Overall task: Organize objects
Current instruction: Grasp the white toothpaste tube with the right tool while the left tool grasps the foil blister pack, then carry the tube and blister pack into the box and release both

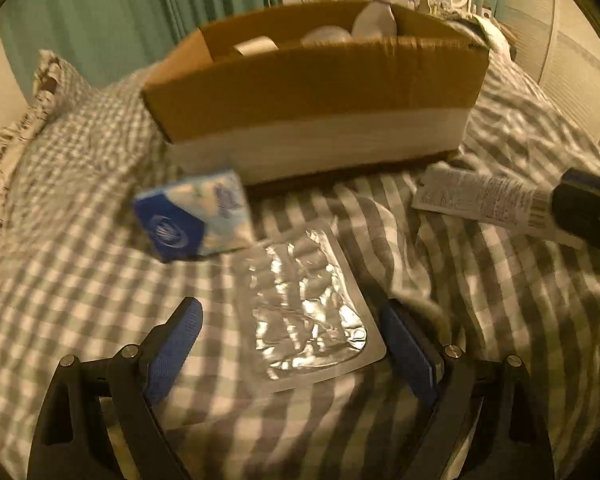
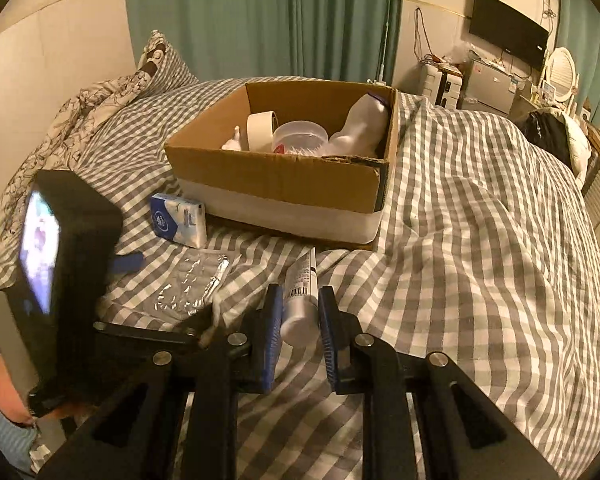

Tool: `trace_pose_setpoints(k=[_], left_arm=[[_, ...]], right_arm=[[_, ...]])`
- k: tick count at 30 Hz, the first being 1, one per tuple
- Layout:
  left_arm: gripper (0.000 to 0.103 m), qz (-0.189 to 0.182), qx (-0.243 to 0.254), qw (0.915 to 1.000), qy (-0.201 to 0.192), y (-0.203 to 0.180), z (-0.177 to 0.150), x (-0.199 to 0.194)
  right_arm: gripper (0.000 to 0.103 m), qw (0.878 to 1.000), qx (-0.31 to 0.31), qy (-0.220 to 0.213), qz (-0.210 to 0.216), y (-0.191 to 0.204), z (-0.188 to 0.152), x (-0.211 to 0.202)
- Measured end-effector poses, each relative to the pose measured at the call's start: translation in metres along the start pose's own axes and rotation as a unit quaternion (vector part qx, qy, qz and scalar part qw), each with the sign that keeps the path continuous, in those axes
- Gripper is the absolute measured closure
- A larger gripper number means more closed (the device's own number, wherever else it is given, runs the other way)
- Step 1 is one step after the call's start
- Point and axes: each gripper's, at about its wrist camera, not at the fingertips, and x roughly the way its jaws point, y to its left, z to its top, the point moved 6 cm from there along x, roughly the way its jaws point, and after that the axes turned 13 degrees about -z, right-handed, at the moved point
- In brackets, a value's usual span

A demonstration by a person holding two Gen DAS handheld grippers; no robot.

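A cardboard box (image 1: 312, 92) (image 2: 276, 184) sits on the checked bed and holds a tape roll (image 2: 260, 130), a clear tub (image 2: 300, 134) and a white bottle (image 2: 360, 128). My left gripper (image 1: 292, 320) is open with its fingers on either side of a silver blister pack (image 1: 304, 312) (image 2: 192, 284). A blue tissue pack (image 1: 196, 216) (image 2: 178, 220) lies beside the box. My right gripper (image 2: 300, 300) is shut on a white tube (image 2: 300, 300) (image 1: 480, 200), which lies on the bed.
A checked duvet (image 2: 480, 260) covers the bed. A patterned pillow (image 2: 80, 112) lies at the far left. Green curtains (image 2: 260, 20) hang behind. A TV (image 2: 508, 32) and a cluttered shelf (image 2: 480, 80) stand at the right. The left device's screen (image 2: 40, 248) shows at the left.
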Motion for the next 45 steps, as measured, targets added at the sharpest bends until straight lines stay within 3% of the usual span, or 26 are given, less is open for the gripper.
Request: trace_pose_setpoints(k=[2,5,9,19,23,28,32,33,36,41,45], left_arm=[[0.012,0.002,0.002,0.9999,0.011,0.0,-0.004,0.01],[0.026,-0.03,-0.006,0.9994,0.017,0.0,-0.009,0.014],[0.031,-0.05,-0.015,0.9986,0.006,0.0,-0.01,0.006],[0.033,-0.064,-0.023,0.9973,-0.026,0.001,-0.009,-0.032],[0.033,-0.046,-0.043,0.9963,-0.058,0.006,-0.001,-0.06],[0.033,-0.045,-0.035,0.9929,-0.104,0.006,0.022,-0.097],[0.033,-0.043,-0.009,0.9902,-0.133,-0.002,0.06,-0.126],[0.033,-0.041,-0.005,0.9895,-0.138,-0.001,0.07,-0.13],[0.033,-0.034,0.009,0.9868,-0.158,-0.003,0.101,-0.143],[0.033,-0.011,0.028,0.9856,-0.167,-0.001,0.143,-0.141],[0.033,0.003,0.016,0.9877,-0.155,0.015,0.136,-0.122]], right_arm=[[0.085,1.0,0.001,-0.003,0.002,0.0,0.0,-0.001],[0.085,1.0,0.003,-0.005,0.004,-0.001,-0.001,-0.002],[0.085,1.0,0.003,-0.005,0.005,-0.001,-0.001,-0.002],[0.086,1.0,0.004,-0.028,0.004,-0.005,0.008,-0.023],[0.086,0.999,0.008,-0.043,0.009,-0.008,0.014,-0.035],[0.086,0.998,0.009,-0.06,0.014,-0.011,0.027,-0.05],[0.087,0.996,0.005,-0.093,0.014,-0.016,0.056,-0.071],[0.102,0.995,0.003,-0.101,0.014,-0.018,0.064,-0.075],[0.103,0.991,-0.004,-0.131,0.013,-0.024,0.098,-0.09],[0.103,0.989,-0.014,-0.144,0.006,-0.031,0.148,-0.085],[0.103,0.992,-0.024,-0.124,0.023,-0.027,0.138,-0.061]])
